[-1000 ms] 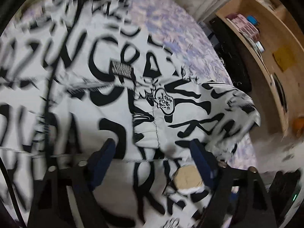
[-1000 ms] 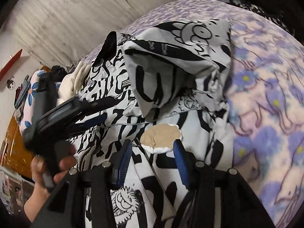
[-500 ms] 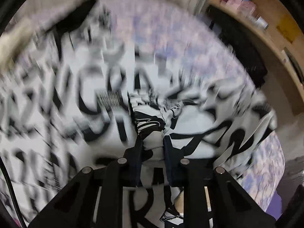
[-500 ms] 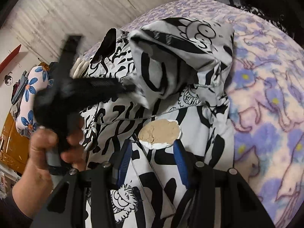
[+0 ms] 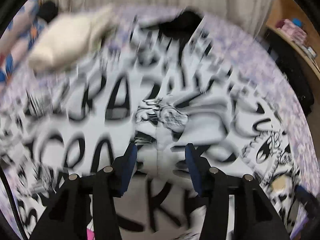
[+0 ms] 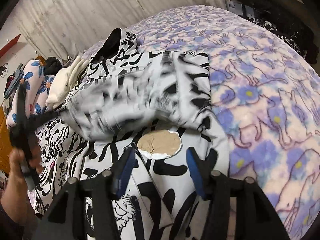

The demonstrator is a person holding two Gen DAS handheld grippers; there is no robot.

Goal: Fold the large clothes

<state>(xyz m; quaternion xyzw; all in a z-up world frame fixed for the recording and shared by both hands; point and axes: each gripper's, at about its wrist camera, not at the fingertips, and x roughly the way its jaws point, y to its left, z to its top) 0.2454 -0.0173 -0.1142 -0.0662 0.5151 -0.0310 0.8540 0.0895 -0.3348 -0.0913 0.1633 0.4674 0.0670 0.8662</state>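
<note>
The left tongs (image 5: 161, 156) have just been opening, spread over the jacket (image 5: 120, 124). The right tongs (image 6: 160, 160) have just been spreading too, nothing pinched, a tan patch (image 6: 160, 143) just ahead

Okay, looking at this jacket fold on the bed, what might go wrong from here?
The folded sleeve looks loose and puffy, so it may slide open again. The left gripper has just been opening, nothing pinched between its pads, so that flap is unheld. The cream garment touches the jacket's far edge and could snag.
</note>
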